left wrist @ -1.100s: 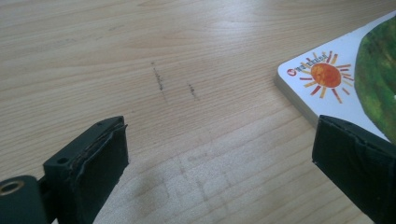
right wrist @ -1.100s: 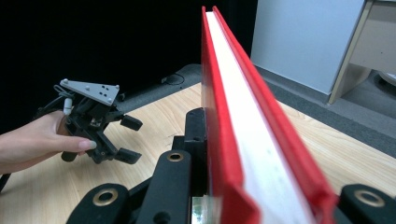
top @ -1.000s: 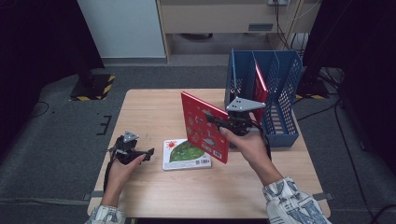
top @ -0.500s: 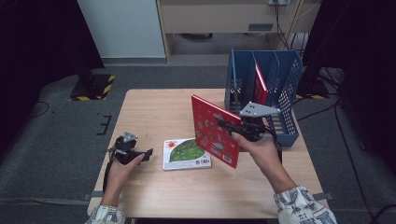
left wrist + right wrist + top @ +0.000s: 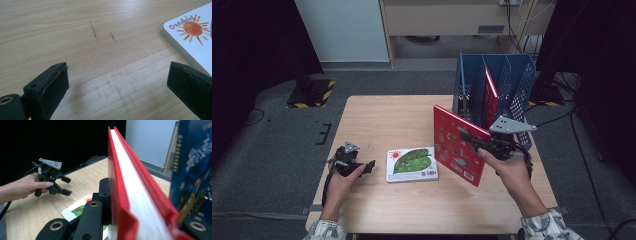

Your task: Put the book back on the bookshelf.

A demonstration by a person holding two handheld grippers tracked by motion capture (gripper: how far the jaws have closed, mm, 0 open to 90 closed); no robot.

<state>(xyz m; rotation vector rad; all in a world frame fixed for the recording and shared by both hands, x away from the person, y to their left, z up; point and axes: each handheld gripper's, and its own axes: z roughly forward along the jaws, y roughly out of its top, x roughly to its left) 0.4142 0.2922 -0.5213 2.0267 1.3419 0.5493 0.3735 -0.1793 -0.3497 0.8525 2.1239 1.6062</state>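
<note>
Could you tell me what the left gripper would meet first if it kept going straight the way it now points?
Most likely the white picture book lying flat on the table: the open left gripper points toward its near edge, with bare wood between them. Its height above the table is unclear.

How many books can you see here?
3: a red hardcover book upright in the right gripper, a white board book flat on the table, and a red-edged book in the blue mesh rack; others may be hidden.
</note>
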